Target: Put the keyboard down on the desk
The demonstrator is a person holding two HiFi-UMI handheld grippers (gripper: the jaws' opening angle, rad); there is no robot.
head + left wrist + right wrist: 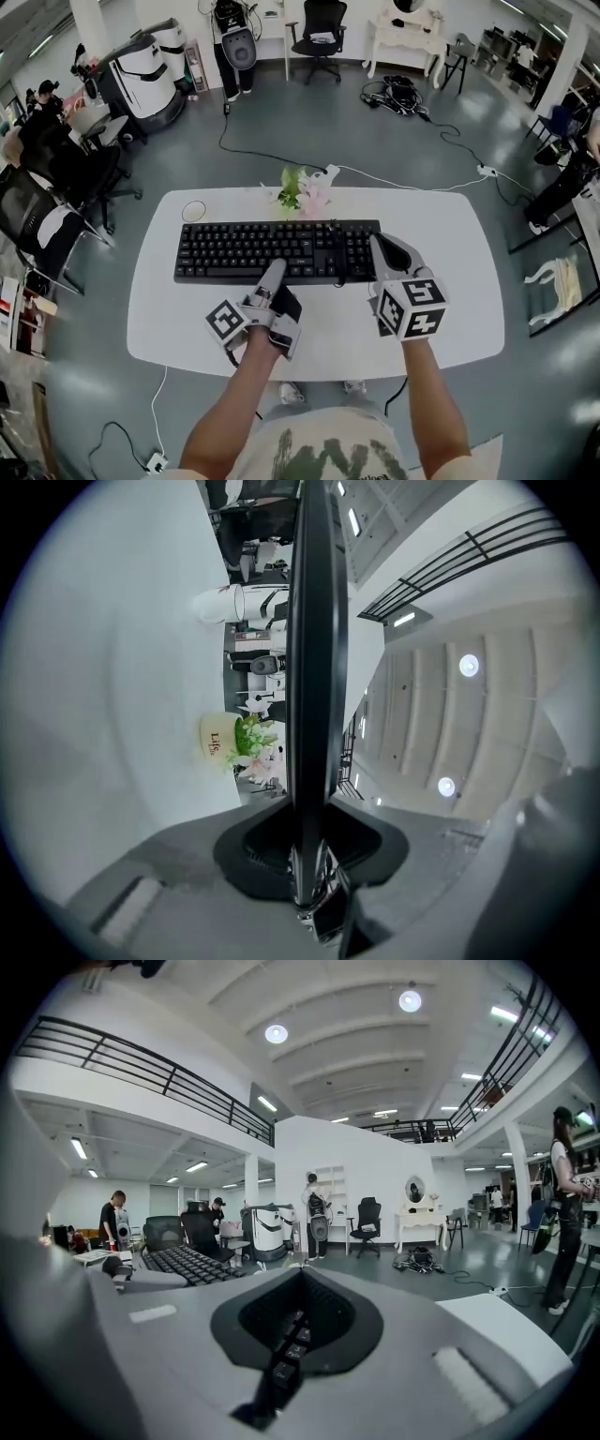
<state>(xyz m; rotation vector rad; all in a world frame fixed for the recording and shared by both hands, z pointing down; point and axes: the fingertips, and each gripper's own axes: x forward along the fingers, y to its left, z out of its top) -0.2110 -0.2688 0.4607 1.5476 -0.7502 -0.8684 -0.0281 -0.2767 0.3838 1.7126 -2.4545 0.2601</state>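
A black keyboard point(272, 248) lies lengthwise across the middle of the white desk point(450, 300); I cannot tell whether it rests on the top or hangs just above it. My left gripper point(274, 274) is shut on the keyboard's near long edge, left of centre. In the left gripper view the keyboard point(314, 667) runs edge-on as a dark band between the jaws of the left gripper point(305, 841). My right gripper point(386, 251) is shut on the keyboard's right end. In the right gripper view the right gripper point(295, 1321) has keys pinched between its jaws, and the key rows point(187, 1262) stretch off to the left.
A small pot of pink and green flowers point(302, 192) stands just behind the keyboard at the desk's far edge, with a white round object point(193, 211) to its left. Office chairs point(56, 234) crowd the left side. Cables point(403, 94) trail over the floor beyond.
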